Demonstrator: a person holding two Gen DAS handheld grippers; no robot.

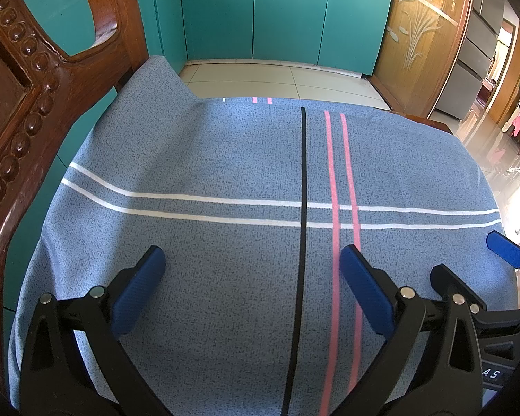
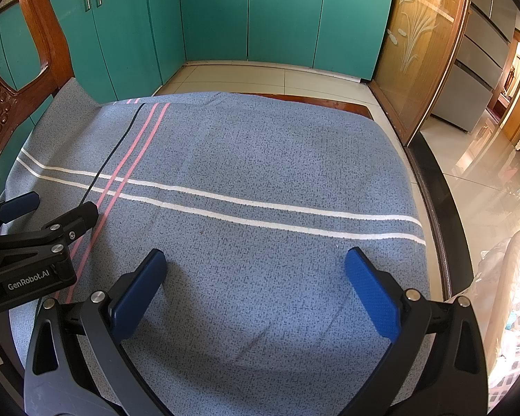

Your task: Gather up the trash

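Both grippers were over a table covered w/ a blue-grey tablecloth [image 1: 225, 159]. Left gripper [image 1: 251, 263] had its blue-padded fingers spread wide, nothing betw. them, pads above the cloth; contact w/ cloth could not be told. Right gripper [image 2: 256, 265] was likewise spread wide and empty, over the cloth's right half. Each showed in the other's view: right gripper at the lower right edge of the left wrist view [image 1: 502, 260], left gripper at the left edge of the right wrist view [image 2: 34, 218], so the two sat side by side, near each other, not touching. Cloth pattern: two white stripes [image 1: 208, 208] running across, two pink stripes [image 1: 339, 190] and one black stripe [image 1: 303, 190] running away from the cameras, crossing the white pair. Cloth lay mostly flat, w/ a raised fold at the far left corner where it rode up by a carved wooden chair back [image 1: 27, 104]. A bare strip of wooden table edge [image 2: 312, 100] showed past the cloth's far side. No trash item could be made out on the cloth in either view; location of the task's thing could not be told. Surroundings: teal cabinets [image 2: 277, 17] w/ metal handles along the far wall, pale floor tiles [image 2: 260, 76] below, a wood-framed glass door [image 2: 416, 45] w/ an etched plant design to the right, glossy floor beyond it. At the far right edge of the right wrist view, a clear plastic bag [image 2: 509, 277], contents not legible.
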